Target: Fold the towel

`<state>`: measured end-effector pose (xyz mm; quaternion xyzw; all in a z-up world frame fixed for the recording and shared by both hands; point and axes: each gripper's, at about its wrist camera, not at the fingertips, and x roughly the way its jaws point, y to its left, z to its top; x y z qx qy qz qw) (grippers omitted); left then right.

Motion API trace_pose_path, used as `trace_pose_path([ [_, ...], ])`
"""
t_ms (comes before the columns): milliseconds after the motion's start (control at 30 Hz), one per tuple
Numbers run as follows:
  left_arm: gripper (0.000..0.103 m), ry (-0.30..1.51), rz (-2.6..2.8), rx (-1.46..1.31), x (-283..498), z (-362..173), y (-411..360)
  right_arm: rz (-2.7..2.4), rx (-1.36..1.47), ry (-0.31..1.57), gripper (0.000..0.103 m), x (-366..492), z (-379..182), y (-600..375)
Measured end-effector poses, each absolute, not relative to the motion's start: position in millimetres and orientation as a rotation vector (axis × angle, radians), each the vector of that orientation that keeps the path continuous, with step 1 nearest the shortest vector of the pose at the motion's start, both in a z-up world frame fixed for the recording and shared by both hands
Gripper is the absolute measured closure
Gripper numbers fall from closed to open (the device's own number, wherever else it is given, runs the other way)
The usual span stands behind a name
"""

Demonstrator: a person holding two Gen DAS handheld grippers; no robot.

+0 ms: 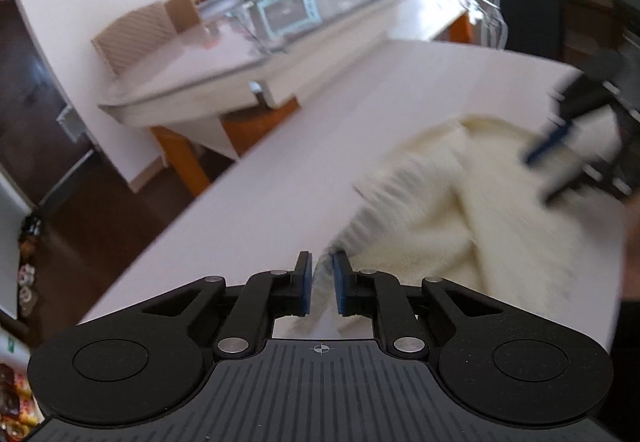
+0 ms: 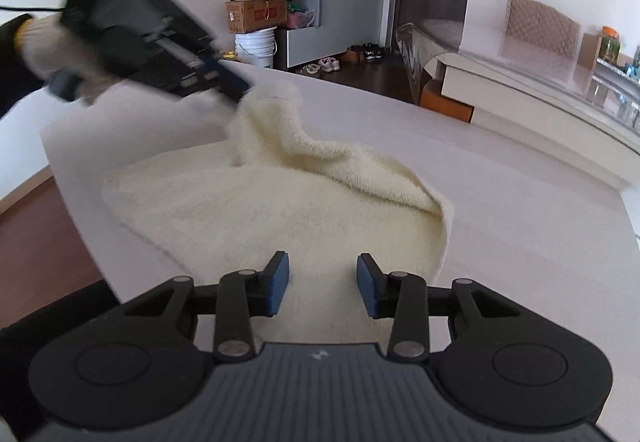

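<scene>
- Left wrist view: the left gripper (image 1: 321, 274) is closed on an edge of the cream towel (image 1: 472, 202), which lies on the white table (image 1: 280, 178).
- Right wrist view: the right gripper (image 2: 323, 284) hovers with jaws apart over the towel (image 2: 248, 210) — nothing held. The cloth looks soft, light and limp; corners and hems are probably the best holds.

Each view is taken from behind its own gripper's fingers, angled down, close over the white table (image 1: 248, 178). The cream towel (image 2: 280, 202) is shared, seen from opposite sides.
</scene>
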<state>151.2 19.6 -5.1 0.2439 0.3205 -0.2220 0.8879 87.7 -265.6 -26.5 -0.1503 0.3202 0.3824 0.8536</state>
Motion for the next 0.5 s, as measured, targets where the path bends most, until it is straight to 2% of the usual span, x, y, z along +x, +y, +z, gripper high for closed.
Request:
trace_pose_path([
  [67,0.09,0.654,-0.432,0.483,169.6,-6.7,16.4,0.798,-0.321,0.683,0.062,80.3,-25.1,-272.5],
  [200,0.081,0.661,-0.401,0.442,189.0,-9.2,14.5,0.779,-0.322,0.712,0.061,76.5,-22.7,-283.0],
  [233,0.075,0.664,-0.403,0.435,189.9,-8.6,14.4,0.775,-0.322,0.719,0.061,75.8,-22.0,-285.0],
  [267,0.059,0.663,-0.397,0.427,186.7,-6.1,17.4,0.773,-0.323,0.722,0.061,75.2,-21.3,-285.8],
  [300,0.052,0.661,-0.39,0.419,182.8,-3.2,20.9,0.77,-0.32,0.728,0.061,74.3,-20.5,-286.8],
  [500,0.053,0.716,-0.412,0.387,148.3,-0.8,34.4,0.762,-0.214,0.708,0.061,80.8,-14.9,-290.0],
])
